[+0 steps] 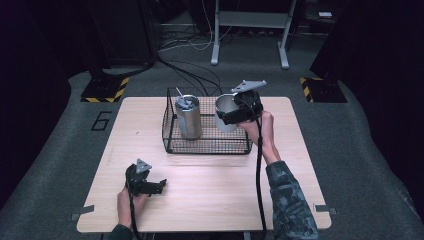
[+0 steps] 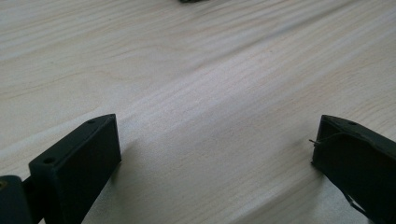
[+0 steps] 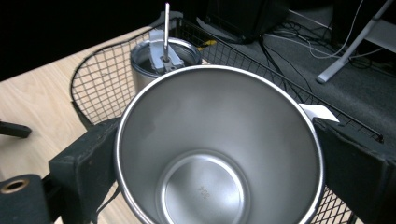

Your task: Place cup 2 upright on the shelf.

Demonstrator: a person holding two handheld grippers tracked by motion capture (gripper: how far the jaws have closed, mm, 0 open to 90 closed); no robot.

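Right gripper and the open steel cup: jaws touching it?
Touching. In the right gripper view, the right gripper has both black jaws pressed against opposite sides of the open steel cup, no gap at either wall.

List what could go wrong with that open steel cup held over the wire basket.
The right gripper grips the open cup only by its smooth, tapered sides, so it may slip. Lowered carelessly, it could knock the lidded tumbler with its straw, or catch the wire basket rim.

A: Which markings are legible?
B: A large numeral "6" on the grey floor (image 1: 101,120), left of the desk (image 1: 150,200).
A: Inside the steel cup (image 3: 219,154)?
B: Stamped digits on its bottom, too small to read.
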